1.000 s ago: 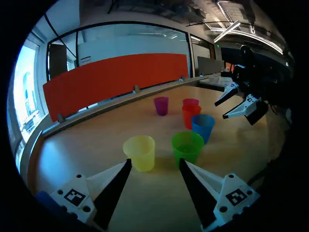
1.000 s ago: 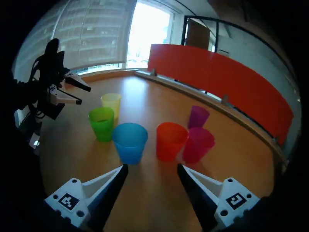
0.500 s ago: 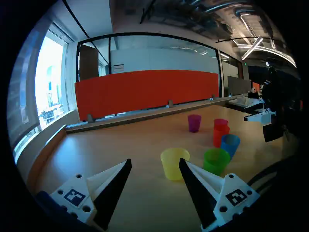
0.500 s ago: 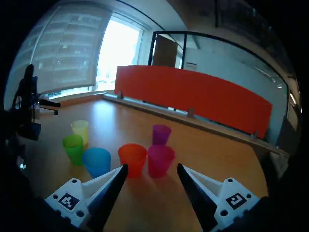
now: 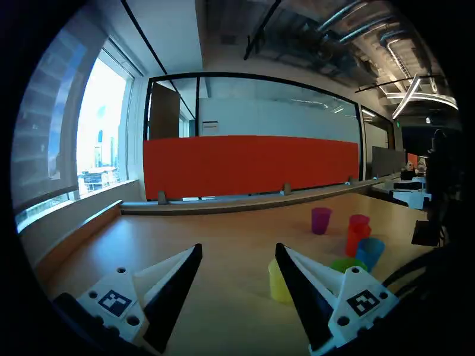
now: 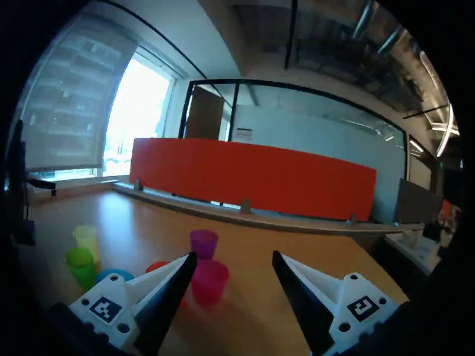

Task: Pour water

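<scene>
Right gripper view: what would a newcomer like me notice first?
The long orange-red panel across the far edge of the wooden table dominates. A purple cup, pink cup, yellow cup and green cup brighten the lower left. The white claw, open, frames the foreground.

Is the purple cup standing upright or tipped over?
Upright: the purple cup stands on its narrow base on the table, open mouth facing up.

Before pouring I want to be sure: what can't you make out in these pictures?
Water in any cup: both views look side-on, so the insides are hidden.
Green cup, left gripper view: mostly behind a finger of the left gripper.
Orange cup, right gripper view: mostly behind a finger of the right gripper.
</scene>
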`<act>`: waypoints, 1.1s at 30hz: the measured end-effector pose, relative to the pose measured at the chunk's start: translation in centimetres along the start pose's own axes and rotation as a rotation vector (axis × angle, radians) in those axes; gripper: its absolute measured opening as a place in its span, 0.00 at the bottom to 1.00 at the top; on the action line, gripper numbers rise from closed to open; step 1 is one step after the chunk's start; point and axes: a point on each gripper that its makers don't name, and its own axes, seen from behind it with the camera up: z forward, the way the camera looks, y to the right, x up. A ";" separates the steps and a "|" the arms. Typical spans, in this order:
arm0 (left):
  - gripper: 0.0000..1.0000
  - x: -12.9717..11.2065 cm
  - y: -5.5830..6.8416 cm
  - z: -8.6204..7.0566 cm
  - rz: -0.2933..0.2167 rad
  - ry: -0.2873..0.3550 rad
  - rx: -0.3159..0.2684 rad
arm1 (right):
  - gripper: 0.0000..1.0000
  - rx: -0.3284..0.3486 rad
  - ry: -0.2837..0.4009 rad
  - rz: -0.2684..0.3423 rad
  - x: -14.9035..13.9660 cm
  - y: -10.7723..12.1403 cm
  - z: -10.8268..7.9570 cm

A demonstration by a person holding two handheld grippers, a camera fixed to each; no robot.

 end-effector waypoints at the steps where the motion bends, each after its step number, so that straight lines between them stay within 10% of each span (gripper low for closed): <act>1: 0.91 0.3 -0.2 0.0 -0.001 0.010 0.008 | 0.99 -0.014 0.009 0.009 0.1 0.2 0.0; 14: 0.91 1.3 -1.3 1.3 -0.077 0.086 0.068 | 0.99 -0.152 0.072 0.130 0.5 3.4 -0.7; 33: 0.91 1.0 -1.3 2.9 -0.111 0.116 0.117 | 0.99 -0.169 0.057 0.125 0.5 3.6 -0.4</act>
